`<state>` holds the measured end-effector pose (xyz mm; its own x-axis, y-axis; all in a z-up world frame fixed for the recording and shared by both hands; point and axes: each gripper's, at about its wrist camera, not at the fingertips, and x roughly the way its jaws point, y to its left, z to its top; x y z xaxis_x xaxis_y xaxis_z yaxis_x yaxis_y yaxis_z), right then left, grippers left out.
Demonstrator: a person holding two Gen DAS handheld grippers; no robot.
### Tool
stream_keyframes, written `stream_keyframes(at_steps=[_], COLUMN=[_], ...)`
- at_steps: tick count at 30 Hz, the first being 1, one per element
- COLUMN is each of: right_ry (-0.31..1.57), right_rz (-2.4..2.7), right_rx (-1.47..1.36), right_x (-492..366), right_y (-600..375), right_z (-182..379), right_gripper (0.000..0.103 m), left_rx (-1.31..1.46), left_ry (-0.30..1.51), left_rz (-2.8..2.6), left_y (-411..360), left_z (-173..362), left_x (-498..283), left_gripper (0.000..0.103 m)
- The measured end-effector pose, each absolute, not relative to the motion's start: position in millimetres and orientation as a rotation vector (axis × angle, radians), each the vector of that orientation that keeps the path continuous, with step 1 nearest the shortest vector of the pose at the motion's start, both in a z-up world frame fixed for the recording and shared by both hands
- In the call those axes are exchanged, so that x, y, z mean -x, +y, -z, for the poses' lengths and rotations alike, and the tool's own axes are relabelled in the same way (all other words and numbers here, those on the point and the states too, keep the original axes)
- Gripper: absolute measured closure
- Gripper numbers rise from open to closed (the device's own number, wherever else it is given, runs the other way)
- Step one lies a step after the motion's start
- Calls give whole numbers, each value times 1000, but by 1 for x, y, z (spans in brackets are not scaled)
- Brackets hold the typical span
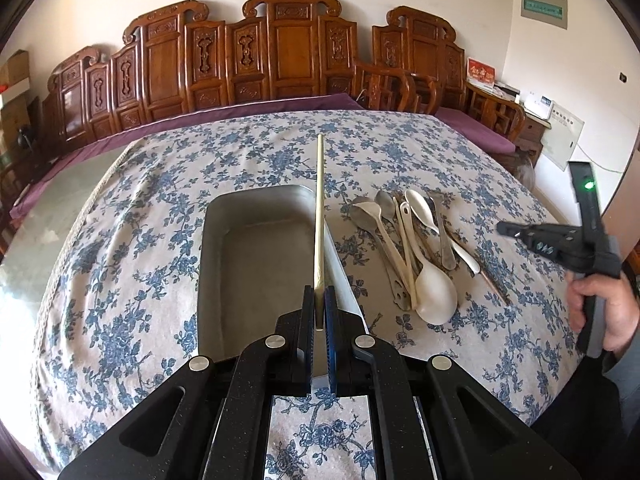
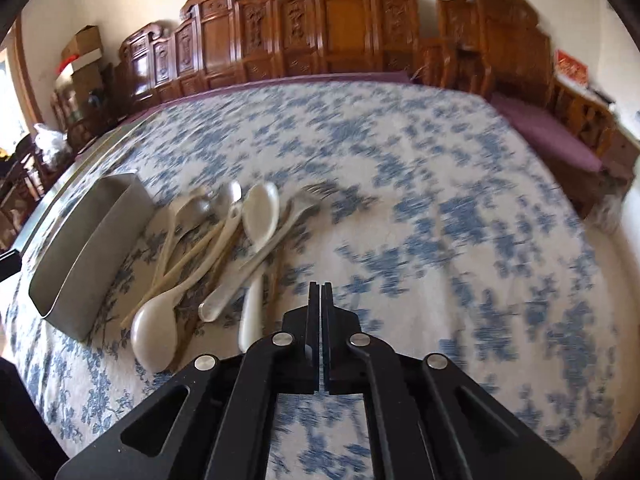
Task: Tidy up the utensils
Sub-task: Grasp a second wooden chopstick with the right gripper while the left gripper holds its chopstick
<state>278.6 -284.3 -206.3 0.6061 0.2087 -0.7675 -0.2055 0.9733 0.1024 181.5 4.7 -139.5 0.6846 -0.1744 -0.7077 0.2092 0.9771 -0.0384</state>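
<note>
My left gripper (image 1: 319,294) is shut on a pale chopstick (image 1: 319,216) that points straight away over the right edge of a grey metal tray (image 1: 256,256). The tray holds nothing that I can see. Right of the tray lies a pile of utensils (image 1: 416,248): white plastic spoons, metal spoons and a fork. My right gripper (image 2: 321,290) is shut with nothing between its fingers, above the cloth to the right of the utensil pile (image 2: 224,248). The right gripper (image 1: 520,232) also shows at the right edge of the left wrist view, held by a hand (image 1: 604,312).
A blue-flowered tablecloth (image 1: 140,240) covers the table. Behind it stand carved wooden benches (image 1: 280,48) with purple cushions. The grey tray (image 2: 88,248) sits left of the pile in the right wrist view. That view is blurred by motion.
</note>
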Motion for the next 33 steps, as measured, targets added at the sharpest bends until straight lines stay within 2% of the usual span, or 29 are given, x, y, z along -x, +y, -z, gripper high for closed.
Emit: stream_keyframes(at_steps=[2, 15, 16, 19, 24, 33], right_ry=[901, 950, 945, 957, 974, 887], right_rz=[-267, -241, -240, -229, -127, -81], right_rx=[15, 130, 148, 151, 92, 21], right_x=[-280, -294, -294, -296, -298, -285], right_y=[-273, -246, -243, -246, -277, -303], right_z=[214, 238, 237, 237, 233, 208], right_gripper=[83, 82, 82, 97, 97, 97], left_rx=[-45, -49, -49, -52, -53, -51], left_ry=[787, 781, 781, 781, 787, 861], left_rz=[222, 259, 259, 258, 241, 184], left_y=[3, -3, -3, -2, 2, 18], left_z=[140, 142, 142, 142, 144, 157], left_x=[-181, -180, -180, -180, -180, -190], left_gripper=[99, 99, 99, 99, 99, 99])
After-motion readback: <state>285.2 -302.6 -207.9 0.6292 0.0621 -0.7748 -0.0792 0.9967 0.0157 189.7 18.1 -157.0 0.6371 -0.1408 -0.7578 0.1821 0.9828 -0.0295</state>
